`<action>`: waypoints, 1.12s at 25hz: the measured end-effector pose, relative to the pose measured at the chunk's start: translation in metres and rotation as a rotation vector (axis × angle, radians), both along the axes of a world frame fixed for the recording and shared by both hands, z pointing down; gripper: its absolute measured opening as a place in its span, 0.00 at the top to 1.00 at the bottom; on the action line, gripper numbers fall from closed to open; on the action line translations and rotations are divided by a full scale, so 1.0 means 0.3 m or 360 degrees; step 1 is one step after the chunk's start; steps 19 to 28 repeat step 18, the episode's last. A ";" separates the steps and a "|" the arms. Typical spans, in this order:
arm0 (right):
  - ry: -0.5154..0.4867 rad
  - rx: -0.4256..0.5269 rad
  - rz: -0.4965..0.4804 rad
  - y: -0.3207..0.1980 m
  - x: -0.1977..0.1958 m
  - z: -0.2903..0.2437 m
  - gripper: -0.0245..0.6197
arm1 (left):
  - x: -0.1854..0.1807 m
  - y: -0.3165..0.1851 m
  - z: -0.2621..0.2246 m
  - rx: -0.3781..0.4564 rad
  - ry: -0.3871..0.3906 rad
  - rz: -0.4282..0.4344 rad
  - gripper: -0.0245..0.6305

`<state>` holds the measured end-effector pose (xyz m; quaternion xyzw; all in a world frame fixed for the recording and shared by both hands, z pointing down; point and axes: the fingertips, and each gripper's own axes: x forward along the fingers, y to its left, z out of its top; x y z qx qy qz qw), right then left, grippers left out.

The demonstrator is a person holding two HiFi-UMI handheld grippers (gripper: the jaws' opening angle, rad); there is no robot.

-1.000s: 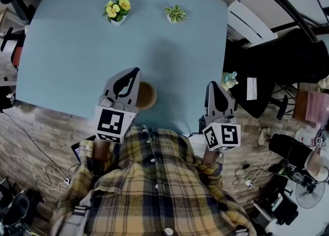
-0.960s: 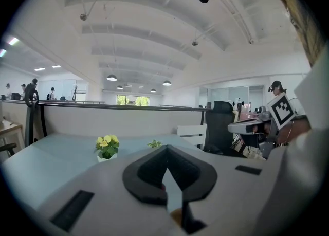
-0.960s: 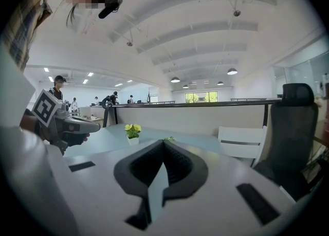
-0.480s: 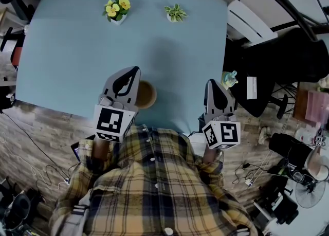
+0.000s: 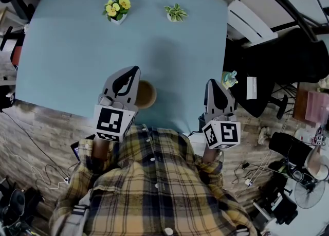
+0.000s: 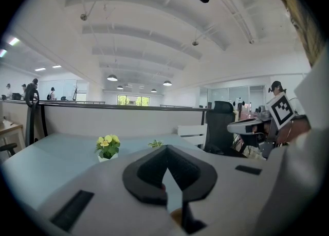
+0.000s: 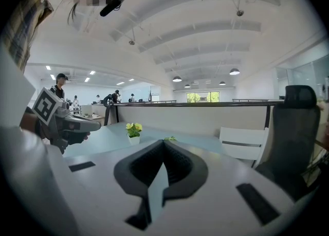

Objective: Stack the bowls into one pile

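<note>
Bowls (image 5: 147,95) show as one brown round shape low in the middle of the head view, on the pale blue table (image 5: 72,55) close to its near edge, partly hidden behind the left gripper (image 5: 134,72); whether that is a single bowl or a finished pile cannot be told. The left gripper and right gripper (image 5: 211,84) both have jaws pressed together on nothing, flanking the spot, likely a resting pose since no loose bowl shows elsewhere. Two potted plants (image 5: 117,11) sit at upper middle, well clear.
</note>
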<state>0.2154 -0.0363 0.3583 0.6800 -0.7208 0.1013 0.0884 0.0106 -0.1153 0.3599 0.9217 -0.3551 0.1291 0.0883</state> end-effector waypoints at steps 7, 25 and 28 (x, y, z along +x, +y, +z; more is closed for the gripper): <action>-0.0003 0.0005 0.0004 0.000 0.002 -0.001 0.96 | -0.012 -0.007 0.006 0.0003 -0.0005 -0.0028 0.98; -0.0005 0.0004 0.0017 -0.001 0.009 0.001 0.96 | -0.015 -0.018 0.010 0.0024 -0.0020 -0.0011 0.98; -0.0005 0.0004 0.0017 -0.001 0.009 0.001 0.96 | -0.015 -0.018 0.010 0.0024 -0.0020 -0.0011 0.98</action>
